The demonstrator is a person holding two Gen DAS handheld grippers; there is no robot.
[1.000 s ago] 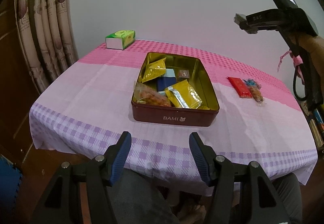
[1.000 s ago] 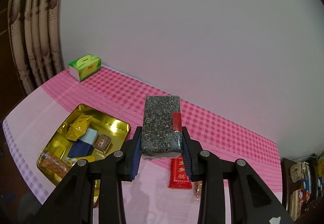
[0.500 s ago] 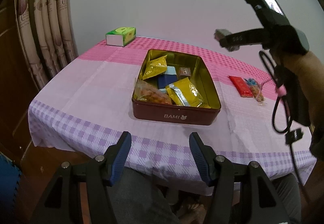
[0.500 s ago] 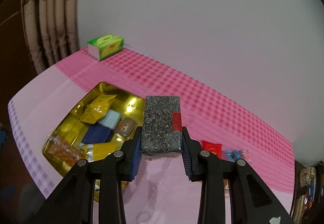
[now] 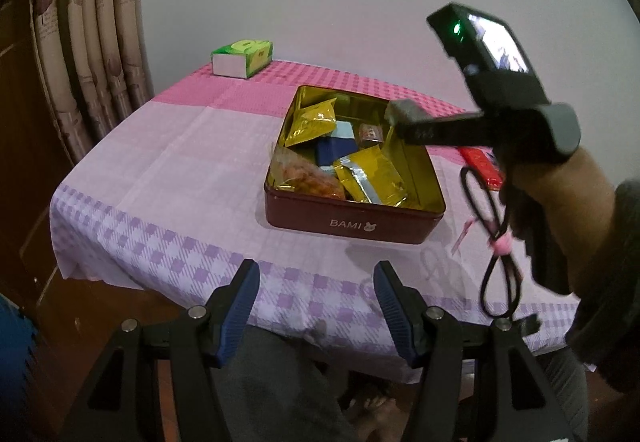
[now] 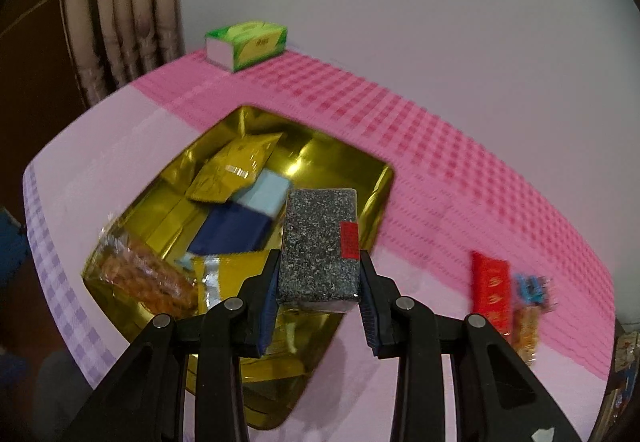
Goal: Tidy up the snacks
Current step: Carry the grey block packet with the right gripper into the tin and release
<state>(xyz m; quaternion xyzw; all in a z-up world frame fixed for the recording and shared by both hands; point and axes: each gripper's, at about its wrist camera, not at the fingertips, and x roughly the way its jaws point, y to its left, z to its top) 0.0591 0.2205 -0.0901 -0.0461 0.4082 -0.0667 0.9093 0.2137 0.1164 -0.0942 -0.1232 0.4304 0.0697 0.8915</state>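
A dark red tin (image 5: 352,222) with a gold inside (image 6: 332,158) holds yellow packets, a blue box and an orange snack bag. My right gripper (image 6: 319,268) is shut on a black speckled snack bar (image 6: 320,242) with a red label, held above the tin's right side. In the left wrist view the right gripper's body (image 5: 500,122) hangs over the tin's right rim; the bar is hidden there. My left gripper (image 5: 316,302) is open and empty, low at the table's near edge.
A red packet (image 6: 490,286) and a small colourful snack (image 6: 528,306) lie on the pink cloth right of the tin. A green tissue box (image 5: 242,56) stands at the far left corner. Curtains (image 5: 88,42) hang at left.
My right gripper has carried the speckled bar leftward and down, from beyond the tin to over its right side. The left gripper has stayed in place.
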